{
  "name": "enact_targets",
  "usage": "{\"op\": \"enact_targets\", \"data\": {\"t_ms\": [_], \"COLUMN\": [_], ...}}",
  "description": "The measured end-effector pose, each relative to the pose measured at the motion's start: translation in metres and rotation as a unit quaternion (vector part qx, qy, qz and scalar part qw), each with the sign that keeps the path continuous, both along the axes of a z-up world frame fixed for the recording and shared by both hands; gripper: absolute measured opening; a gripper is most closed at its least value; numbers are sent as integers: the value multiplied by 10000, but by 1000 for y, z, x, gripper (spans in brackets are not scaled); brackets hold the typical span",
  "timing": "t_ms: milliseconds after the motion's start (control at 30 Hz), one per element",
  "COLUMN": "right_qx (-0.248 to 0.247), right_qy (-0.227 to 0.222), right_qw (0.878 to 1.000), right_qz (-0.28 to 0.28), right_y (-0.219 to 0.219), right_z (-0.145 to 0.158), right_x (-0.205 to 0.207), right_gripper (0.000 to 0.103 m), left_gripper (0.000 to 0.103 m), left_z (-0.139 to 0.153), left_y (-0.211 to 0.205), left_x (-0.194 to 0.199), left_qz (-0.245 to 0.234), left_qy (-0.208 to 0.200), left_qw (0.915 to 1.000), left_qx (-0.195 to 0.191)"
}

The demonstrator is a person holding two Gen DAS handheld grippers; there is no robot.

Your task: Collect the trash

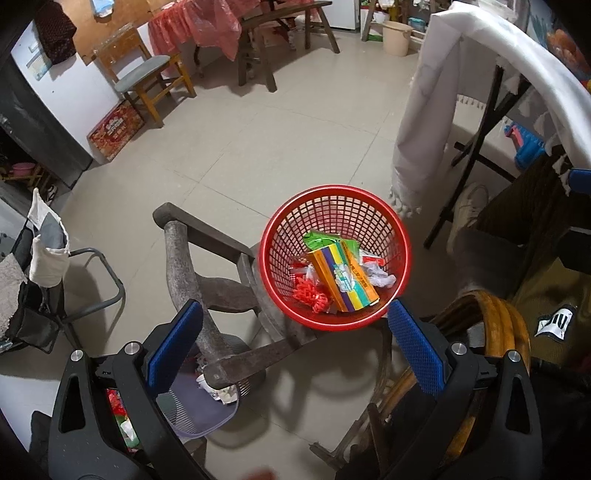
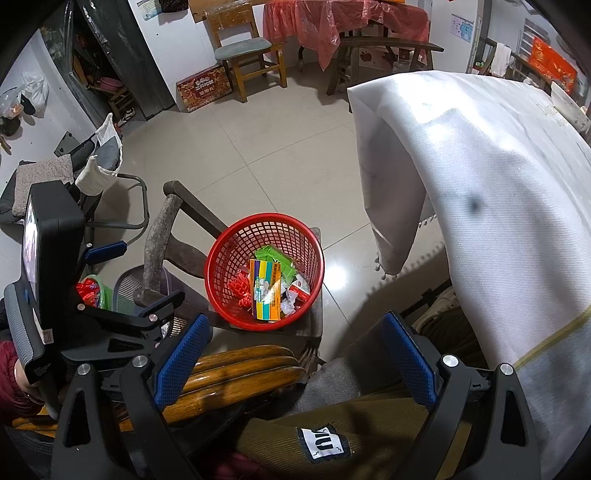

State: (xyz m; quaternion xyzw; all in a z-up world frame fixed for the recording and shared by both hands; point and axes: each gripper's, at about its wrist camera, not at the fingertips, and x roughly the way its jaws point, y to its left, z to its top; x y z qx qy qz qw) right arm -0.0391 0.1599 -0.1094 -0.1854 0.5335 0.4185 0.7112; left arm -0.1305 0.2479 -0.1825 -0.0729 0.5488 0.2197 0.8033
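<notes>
On wooden chair, red basket of trash, right view alone showing left gripper.

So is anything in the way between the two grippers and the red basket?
Nothing visible blocks it. The red basket sits open-topped on a wooden chair, and both the left gripper and right gripper are open and empty above it.

place: home | wooden chair, covered table (red plastic), tiled floor
</notes>
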Motion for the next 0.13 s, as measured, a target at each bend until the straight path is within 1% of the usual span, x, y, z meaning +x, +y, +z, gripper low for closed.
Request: {"op": "enact_targets", "data": {"t_ms": [133], "right_qx": [-5], "right_qy": [-4], "right_qw": [10000], "right_qz": [6], "right_y": [0], "right_z": [0], "right_x": [0], "right_gripper": [93], "left_gripper": [96], "left_z": [2], "left_y": [1], "left_x": [-1], "left_qz": [44], "left_qy": [-25], "left_qw": [10000], "left_qx": [-17]}}
